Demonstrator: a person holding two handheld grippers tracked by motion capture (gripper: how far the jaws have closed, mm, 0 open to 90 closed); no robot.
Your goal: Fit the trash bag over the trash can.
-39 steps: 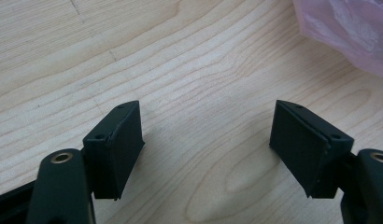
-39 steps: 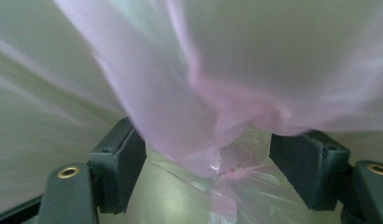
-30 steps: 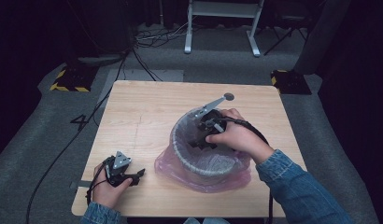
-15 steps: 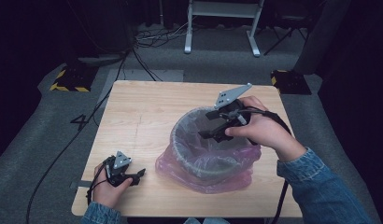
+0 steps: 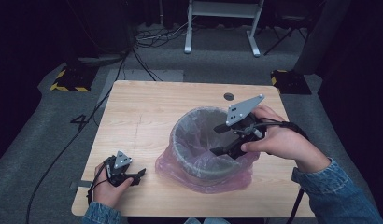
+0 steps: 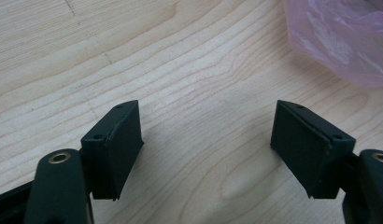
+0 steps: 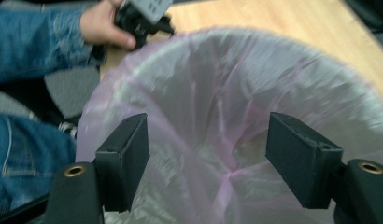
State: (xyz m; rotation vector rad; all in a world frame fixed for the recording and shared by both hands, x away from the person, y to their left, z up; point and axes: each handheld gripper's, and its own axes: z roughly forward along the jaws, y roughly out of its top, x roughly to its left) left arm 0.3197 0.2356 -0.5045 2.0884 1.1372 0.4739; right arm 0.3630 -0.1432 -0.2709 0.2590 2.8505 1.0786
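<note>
Denim sleeves come in from the near edge, and the left gripper (image 5: 133, 176) sits low at the near left corner of the table (image 5: 147, 112), jaws spread wide over bare wood and holding nothing. Just beyond it the pink bag (image 5: 206, 179) spills out around the foot of the bin (image 5: 180, 140), which stands right of the table's middle, the bag lining its inside and folded over its rim. Over the bin's right rim hangs the right gripper (image 5: 220, 139), jaws parted and pointing into the lined opening; its own view is blurred, but it seems to grip nothing. Farther back, a small dark disc (image 5: 229, 96) lies near the far edge.
</note>
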